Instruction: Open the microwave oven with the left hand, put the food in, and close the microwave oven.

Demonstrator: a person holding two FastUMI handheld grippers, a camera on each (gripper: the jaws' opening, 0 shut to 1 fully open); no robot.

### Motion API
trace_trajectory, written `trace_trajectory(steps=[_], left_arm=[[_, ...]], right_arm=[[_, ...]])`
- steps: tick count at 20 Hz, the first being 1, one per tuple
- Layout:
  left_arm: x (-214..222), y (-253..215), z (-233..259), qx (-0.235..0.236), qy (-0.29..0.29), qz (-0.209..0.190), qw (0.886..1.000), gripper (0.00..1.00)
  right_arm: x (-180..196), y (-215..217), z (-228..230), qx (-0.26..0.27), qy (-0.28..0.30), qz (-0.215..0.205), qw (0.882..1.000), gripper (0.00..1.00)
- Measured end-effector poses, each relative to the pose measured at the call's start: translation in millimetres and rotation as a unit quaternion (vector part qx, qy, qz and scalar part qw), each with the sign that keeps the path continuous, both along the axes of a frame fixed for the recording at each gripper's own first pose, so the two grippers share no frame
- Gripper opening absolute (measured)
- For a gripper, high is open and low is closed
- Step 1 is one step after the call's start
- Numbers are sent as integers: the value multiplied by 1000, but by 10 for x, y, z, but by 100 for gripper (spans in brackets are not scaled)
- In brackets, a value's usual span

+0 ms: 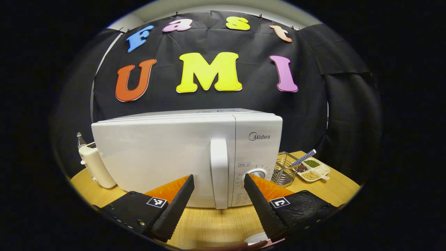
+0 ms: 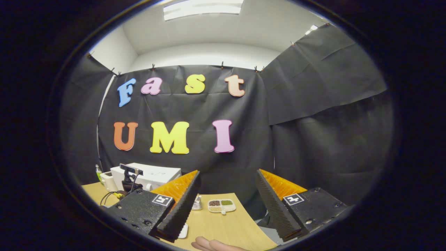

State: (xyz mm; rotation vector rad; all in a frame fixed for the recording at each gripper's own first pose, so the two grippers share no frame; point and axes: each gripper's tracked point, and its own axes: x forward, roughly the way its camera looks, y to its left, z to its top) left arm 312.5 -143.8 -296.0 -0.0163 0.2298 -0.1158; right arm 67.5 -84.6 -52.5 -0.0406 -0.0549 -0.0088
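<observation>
The white microwave (image 1: 163, 153) stands on the wooden table (image 1: 216, 223) with its door shut. Its upright white handle (image 1: 219, 170) shows between the fingers of my left gripper (image 1: 218, 177), which is open and a short way in front of the door, holding nothing. A white plate's rim (image 1: 256, 238) peeks in at the bottom edge; what lies on it is hidden. My right gripper (image 2: 227, 173) is open and empty, held off to the right over the table (image 2: 230, 226). From there the microwave (image 2: 153, 174) is at the far left, and a white plate edge (image 2: 183, 231) lies by the left finger.
Left of the microwave stand a cream appliance (image 1: 95, 165) and a bottle (image 1: 80, 138). To its right are a wire basket (image 1: 283, 171), a divided dish of beans (image 1: 312, 169) and a checked-handled spoon (image 1: 304, 158). A hand (image 2: 212, 245) rests at the table's near edge.
</observation>
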Motion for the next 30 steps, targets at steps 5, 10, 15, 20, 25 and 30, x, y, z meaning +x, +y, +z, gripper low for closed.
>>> trace_trajectory(steps=[5,10,15,20,25,30], left_arm=[[124,-53,-13,-16,1,9,1000,91],[175,-117,-13,-24,-21,13,999,72],[189,-74,-44,-13,-29,7,999,62],[141,-36,-73,-31,-8,12,999,24],[32,-26,-97,-41,10,0,999,7],[-440,125,-40,-48,4,-10,999,6]], right_arm=[[112,-80,-133,11,8,-9,1000,100],[180,-168,-288,19,23,-15,999,100],[197,-159,-353,27,31,-10,999,90],[122,-217,-320,19,26,-18,999,90],[57,-256,-371,20,31,-23,999,100],[9,-157,-469,27,46,-12,999,91]])
